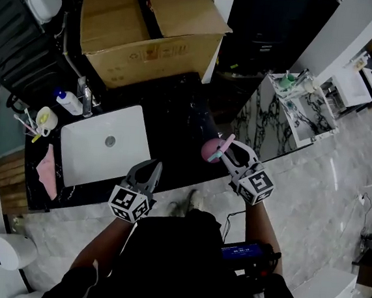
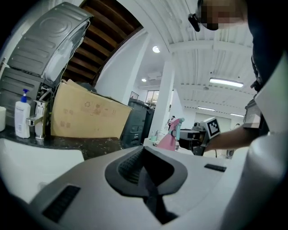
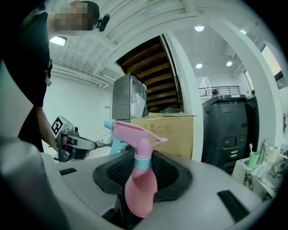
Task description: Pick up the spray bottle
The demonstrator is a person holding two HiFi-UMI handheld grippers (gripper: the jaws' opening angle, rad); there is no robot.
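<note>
The right claw gripped the pink spray bottle by the tabletop's front right corner; the left claw was closed, empty.

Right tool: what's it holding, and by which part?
The pink spray bottle, clamped around its neck and upper body, with the trigger head sticking out past the pads.

You stood at a washroom-style corner inside a big open hall. Black marble bench carried a white sink, faucet, soap pump bottle and toothbrush cup. A cardboard box sat at its far end. Marble floor, wooden staircase overhead and recessed ceiling lights looked showroom-like.
</note>
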